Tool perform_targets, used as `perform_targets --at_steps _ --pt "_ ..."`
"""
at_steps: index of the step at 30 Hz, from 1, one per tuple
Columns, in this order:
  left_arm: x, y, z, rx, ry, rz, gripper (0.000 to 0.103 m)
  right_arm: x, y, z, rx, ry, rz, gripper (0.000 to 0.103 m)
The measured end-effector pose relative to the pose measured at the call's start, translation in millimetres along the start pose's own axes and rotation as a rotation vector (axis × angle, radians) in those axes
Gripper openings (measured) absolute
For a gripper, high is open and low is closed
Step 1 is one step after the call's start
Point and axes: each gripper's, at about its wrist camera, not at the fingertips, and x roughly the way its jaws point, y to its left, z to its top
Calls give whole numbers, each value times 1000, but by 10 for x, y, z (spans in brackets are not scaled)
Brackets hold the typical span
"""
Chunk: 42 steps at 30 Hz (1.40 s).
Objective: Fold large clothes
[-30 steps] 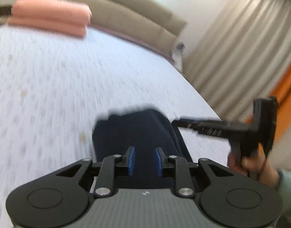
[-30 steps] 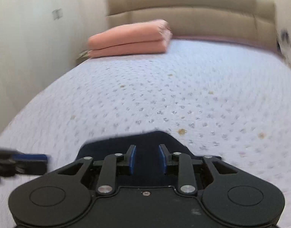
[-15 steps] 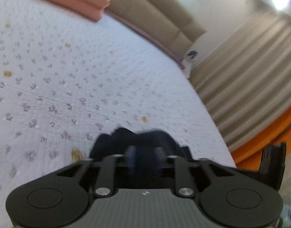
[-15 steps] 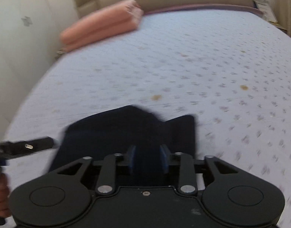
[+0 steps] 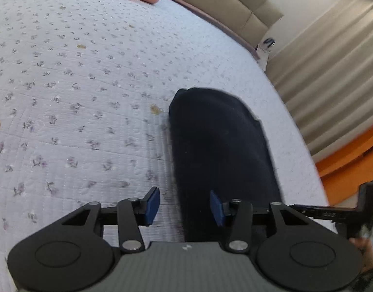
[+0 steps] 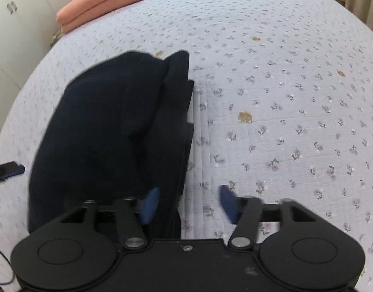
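A dark navy garment (image 5: 218,141) lies folded in a thick bundle on the flowered bedspread (image 5: 77,102). In the left wrist view my left gripper (image 5: 184,205) hovers over the bundle's near left edge, its jaws opening, the blue pads apart and pressing on nothing. In the right wrist view the same garment (image 6: 108,126) fills the left half. My right gripper (image 6: 187,204) straddles its right edge, jaws opening wide, cloth under the left pad but not pinched. The right gripper's fingers (image 5: 332,213) also show at the lower right of the left wrist view, and a tip of the left gripper (image 6: 6,170) shows at the right wrist view's left edge.
A folded pink blanket (image 6: 101,2) lies near the headboard (image 5: 235,4). Beige curtains (image 5: 332,73) and an orange surface (image 5: 352,160) stand beyond the bed's right edge. White cupboard doors (image 6: 13,36) flank the bed's other side.
Both grippers have let go of the dark garment and their jaws have spread. The bundle now lies flat on the bed, and both cameras have tipped down toward it.
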Motion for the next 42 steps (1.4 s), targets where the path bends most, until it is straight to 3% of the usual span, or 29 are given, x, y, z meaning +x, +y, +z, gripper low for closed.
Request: perform_targets --at_steps 1,2,4,7,9,11,12,13,17,19,22,26,27,28,30,32,35,42 --pt "-22 -9 18 -21 -16 -42 67 -15 -4 36 16 -19 28 79" --pt "-14 -19 47 -45 -26 -78 88 -20 5 70 28 -42 67 79" --pt "83 -31 115 -77 -35 -96 97 25 80 93 29 -63 135 82" --pt "329 -69 161 -80 10 -61 97 234 159 42 26 -46 198 83" --pt "487 -68 149 -97 65 -41 96 369 181 -65 4 -38 166 84" --pt "640 -42 120 -124 112 -71 96 451 168 -137 -31 -74 144 90" --pt "716 -33 108 -133 134 -77 96 474 135 -159 -26 -76 145 101" --pt "789 -27 91 -137 149 -77 97 497 86 -155 -4 -74 139 103" --pt "1020 66 65 -185 150 -149 99 675 -108 -149 89 -28 235 103" --pt "1122 94 58 -196 146 -179 102 709 -148 -137 75 -40 280 103" --pt "1266 116 63 -210 137 -245 102 793 -169 -52 62 -18 366 103" --pt "1389 39 87 -171 123 -260 101 873 -134 -26 128 -32 431 101" --pt "1394 21 76 -158 109 -262 101 861 -98 -35 129 -39 426 95" --pt "1387 4 54 -151 97 -260 99 848 -60 -46 125 -41 430 84" --pt "1355 0 20 -149 72 -251 91 805 -21 -68 129 -37 453 74" --pt "1289 -13 -9 -119 46 -258 75 738 49 -97 132 -65 432 66" --pt "1101 -66 -21 -54 26 -323 64 511 240 -191 108 -115 405 61" --pt "197 -152 -122 36 -49 -434 64 -344 943 -688 89 -242 426 60"
